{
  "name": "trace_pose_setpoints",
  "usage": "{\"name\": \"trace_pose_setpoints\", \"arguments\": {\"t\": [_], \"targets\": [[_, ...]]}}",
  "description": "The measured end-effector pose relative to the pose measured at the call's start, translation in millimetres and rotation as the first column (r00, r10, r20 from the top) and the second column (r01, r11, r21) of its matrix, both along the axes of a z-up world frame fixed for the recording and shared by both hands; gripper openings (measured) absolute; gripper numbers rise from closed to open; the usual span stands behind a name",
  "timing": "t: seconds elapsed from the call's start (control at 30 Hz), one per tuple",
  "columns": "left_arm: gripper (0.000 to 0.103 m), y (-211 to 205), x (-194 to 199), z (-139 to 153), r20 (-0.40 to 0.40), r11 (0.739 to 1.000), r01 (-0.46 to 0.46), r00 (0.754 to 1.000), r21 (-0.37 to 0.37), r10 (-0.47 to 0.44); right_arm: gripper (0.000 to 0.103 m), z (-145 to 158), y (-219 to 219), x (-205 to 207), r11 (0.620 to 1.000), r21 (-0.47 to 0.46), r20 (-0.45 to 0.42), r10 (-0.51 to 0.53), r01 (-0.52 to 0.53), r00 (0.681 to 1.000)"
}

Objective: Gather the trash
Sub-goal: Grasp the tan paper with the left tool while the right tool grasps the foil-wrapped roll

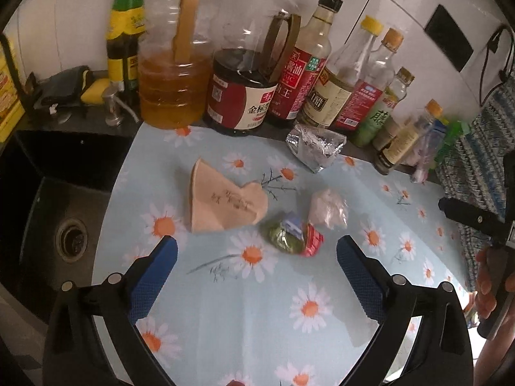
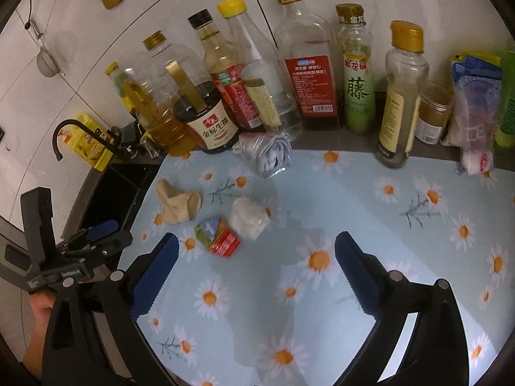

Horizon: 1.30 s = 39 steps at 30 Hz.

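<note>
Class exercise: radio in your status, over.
Left gripper open, right gripper open, both empty. Trash on the daisy mat: tan paper, colourful wrapper, foil bag. Nothing blocking.

**Legible Labels on the Counter**

Dark soy sauce bottle [image 2: 206,122]: label read 金标生抽. Green-labelled bottle [image 2: 357,74]: 金龙鱼 above a large 藤. Red-labelled bottle [image 1: 297,77]: 酱油, possibly more. Tan paper [image 1: 225,201]: handwriting was present, illegible.

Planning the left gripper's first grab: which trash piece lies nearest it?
The green-and-red wrapper, just ahead between the open fingers; the others lie farther back.
</note>
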<state>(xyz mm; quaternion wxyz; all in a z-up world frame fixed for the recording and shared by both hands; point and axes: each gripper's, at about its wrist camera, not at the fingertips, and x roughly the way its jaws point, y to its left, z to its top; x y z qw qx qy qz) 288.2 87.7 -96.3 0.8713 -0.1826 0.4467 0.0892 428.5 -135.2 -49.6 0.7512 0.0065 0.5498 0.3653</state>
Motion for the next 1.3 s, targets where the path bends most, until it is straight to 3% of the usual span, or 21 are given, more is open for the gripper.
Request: {"name": "trace_pose_setpoints", "arguments": {"t": [0.2, 0.47, 0.77, 1.07, 1.23, 1.3], "targets": [[0.096, 4.3, 33.1, -23.4, -0.077, 0.999, -0.016, 0.997, 0.046, 0.020, 0.096, -25.8, 14.8, 33.0, 0.999, -0.005, -0.042, 0.031, -0.032, 0.999], [0.096, 10.8, 67.5, -58.9, -0.177, 0.994, -0.022, 0.983, 0.105, 0.041, 0.096, -52.9, 45.4, 59.4, 0.993, -0.012, -0.021, 0.119, -0.119, 0.993], [0.096, 11.2, 88.3, -71.9, -0.198, 0.984, -0.047, 0.977, 0.174, 0.082, 0.096, -75.5, 87.6, 87.7, 0.977, -0.023, 0.036, 0.211, -0.210, 0.977], [0.095, 15.9, 91.5, -81.9, -0.214, 0.985, -0.067, 0.972, 0.161, 0.101, 0.096, -92.7, 115.3, 93.8, 0.961, -0.045, 0.122, 0.277, -0.274, 0.953], [0.095, 16.3, 91.8, -87.2, -0.215, 0.985, -0.067, 0.971, 0.157, 0.100, 0.096, -102.1, 127.1, 94.8, 0.953, -0.056, 0.121, 0.301, -0.296, 0.946], [0.088, 18.5, 90.7, -86.8, -0.211, 0.985, -0.069, 0.972, 0.157, 0.101, 0.096, -105.4, 131.4, 92.8, 0.950, -0.066, 0.123, 0.310, -0.304, 0.943]]}}
